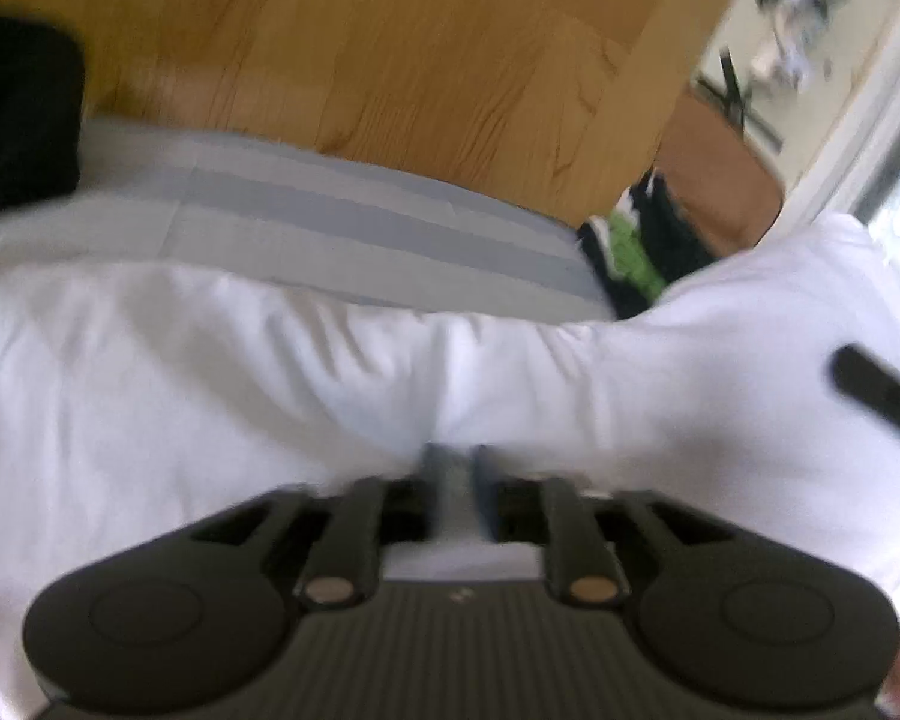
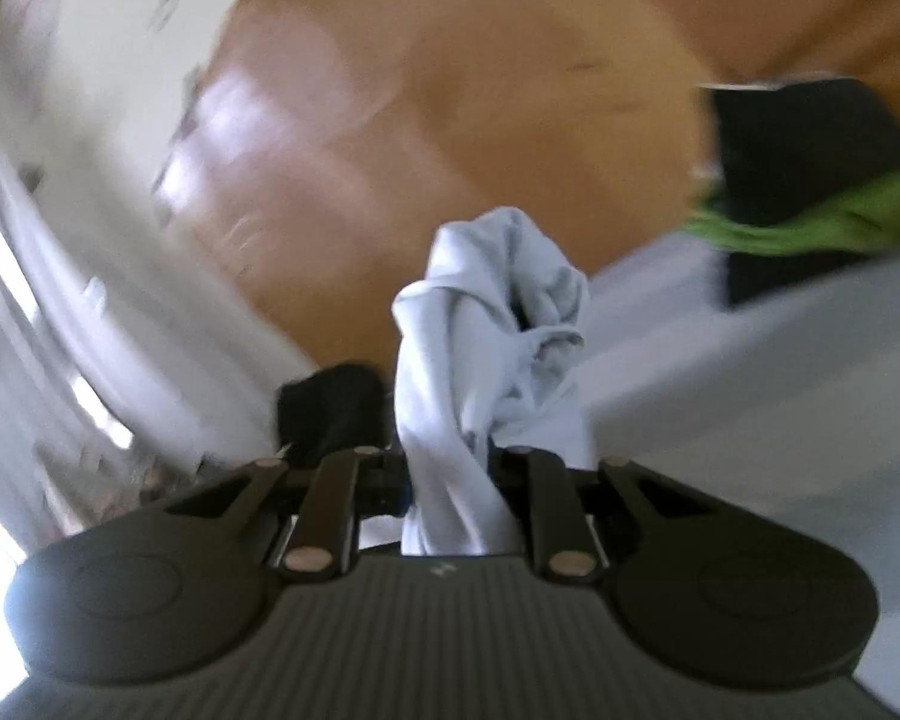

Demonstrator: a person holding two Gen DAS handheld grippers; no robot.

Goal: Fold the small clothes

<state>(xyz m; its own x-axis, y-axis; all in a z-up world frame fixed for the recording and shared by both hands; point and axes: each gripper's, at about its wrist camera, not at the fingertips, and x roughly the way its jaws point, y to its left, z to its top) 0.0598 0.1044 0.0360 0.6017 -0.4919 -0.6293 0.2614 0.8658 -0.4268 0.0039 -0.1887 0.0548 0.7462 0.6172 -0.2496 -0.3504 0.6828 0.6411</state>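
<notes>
Left gripper (image 1: 455, 456): ribbed dark plastic body nearest the lens, two rounded pivot housings, fingers nearly together, tips sinking into the edge of the white garment (image 1: 270, 372). Whether the pads are pinching cloth, cannot tell; frame is blurred. The garment is soft, smooth knit, lying in broad shallow wrinkles across the surface and rising at the right into a lifted bunch. Left to right behind it: a black fabric mass (image 1: 18, 120) at the far left, a grey-and-pale striped cloth (image 1: 330, 222) lying flat with straight bands, then a black and green item (image 1: 630, 258). Glossy wood-grain floor (image 1: 390, 48) beyond. A dark finger of the other gripper is poking in at the right edge.

Right gripper (image 2: 447, 468): same ribbed body, jaws clamping on a twisted wad of the white garment (image 2: 498, 312), which is standing up from the fingers in crumpled folds. At the right, green fabric (image 2: 810, 216) is lying against a black item (image 2: 810, 138).
</notes>
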